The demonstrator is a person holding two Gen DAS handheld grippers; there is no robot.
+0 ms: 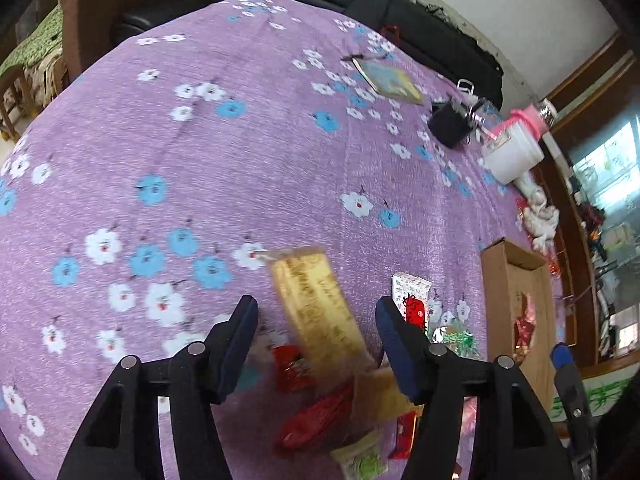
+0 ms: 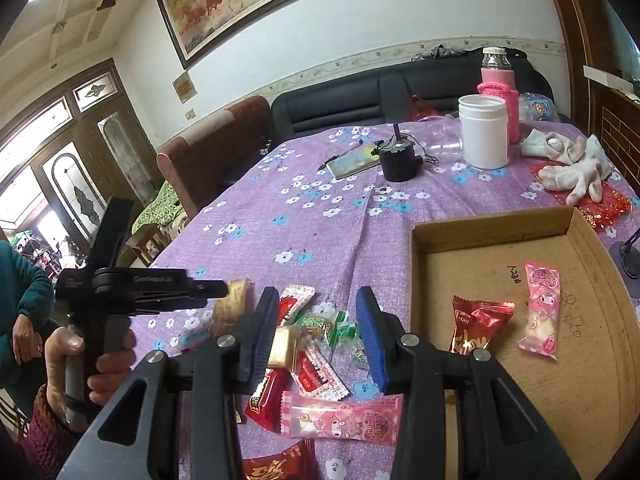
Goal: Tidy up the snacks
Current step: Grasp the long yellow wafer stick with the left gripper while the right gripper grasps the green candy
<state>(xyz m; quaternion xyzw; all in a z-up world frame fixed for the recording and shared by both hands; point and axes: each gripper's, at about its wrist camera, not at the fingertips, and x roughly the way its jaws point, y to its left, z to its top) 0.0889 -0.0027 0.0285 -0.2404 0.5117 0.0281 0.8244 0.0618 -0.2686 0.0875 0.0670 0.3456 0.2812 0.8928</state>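
Beside the cardboard box (image 2: 492,224), the left tool (image 1: 316,344) is hanging spread around a gold snack bar (image 1: 316,308), not pinching, probably releasing it; the right tool (image 2: 316,336) is hovering spread over the snack pile (image 2: 316,356).

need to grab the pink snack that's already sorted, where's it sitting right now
In the right wrist view, the pink snack packet lies flat inside the cardboard box at right, just right of the red candy packet and apart from it.
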